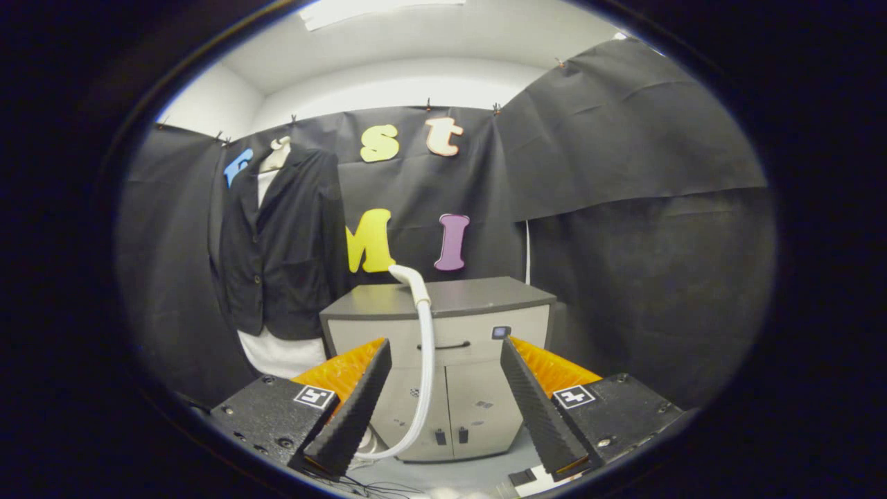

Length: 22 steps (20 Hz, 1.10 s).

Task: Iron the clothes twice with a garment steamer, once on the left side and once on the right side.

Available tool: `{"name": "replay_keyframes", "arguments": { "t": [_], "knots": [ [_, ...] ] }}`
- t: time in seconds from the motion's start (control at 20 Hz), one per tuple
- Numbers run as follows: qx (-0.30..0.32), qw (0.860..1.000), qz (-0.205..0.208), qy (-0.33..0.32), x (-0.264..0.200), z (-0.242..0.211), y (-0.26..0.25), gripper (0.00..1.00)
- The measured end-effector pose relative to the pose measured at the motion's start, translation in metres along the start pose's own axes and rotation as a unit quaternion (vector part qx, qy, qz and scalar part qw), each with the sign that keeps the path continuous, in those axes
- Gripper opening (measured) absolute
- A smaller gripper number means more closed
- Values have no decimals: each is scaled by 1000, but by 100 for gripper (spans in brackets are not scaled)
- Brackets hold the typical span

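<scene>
Currently the claw (443,409) is spread wide and pinches nothing; its two fingers frame the cabinet (443,360) ahead, well short of it. The steamer head (409,277) rests on the cabinet's top near its front edge, with the white hose (424,367) dropping down the cabinet front and curling toward the floor behind the left finger. Judgement: it is parked there for an easy reach, nozzle end lifted clear of the top. The head's long axis runs roughly up and back, tipping left toward the jacket (280,242); the hose's runs near vertical. The jacket hangs upright on a hanger against the booth wall, left of the cabinet, over a white garment (280,353), front facing out, presumably so both sides can be steamed. Neither pass looks begun.
</scene>
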<state>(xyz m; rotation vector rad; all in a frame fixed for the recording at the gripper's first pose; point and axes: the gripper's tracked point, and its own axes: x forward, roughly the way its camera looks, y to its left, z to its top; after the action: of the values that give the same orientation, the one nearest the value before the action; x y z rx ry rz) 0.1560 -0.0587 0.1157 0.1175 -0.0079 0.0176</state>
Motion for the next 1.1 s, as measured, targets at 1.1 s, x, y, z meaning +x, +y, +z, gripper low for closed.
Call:
{"name": "replay_keyframes", "arguments": {
  "t": [1.1],
  "knots": [
    [15,967,208,147,344,60,58,100]
  ]
}}
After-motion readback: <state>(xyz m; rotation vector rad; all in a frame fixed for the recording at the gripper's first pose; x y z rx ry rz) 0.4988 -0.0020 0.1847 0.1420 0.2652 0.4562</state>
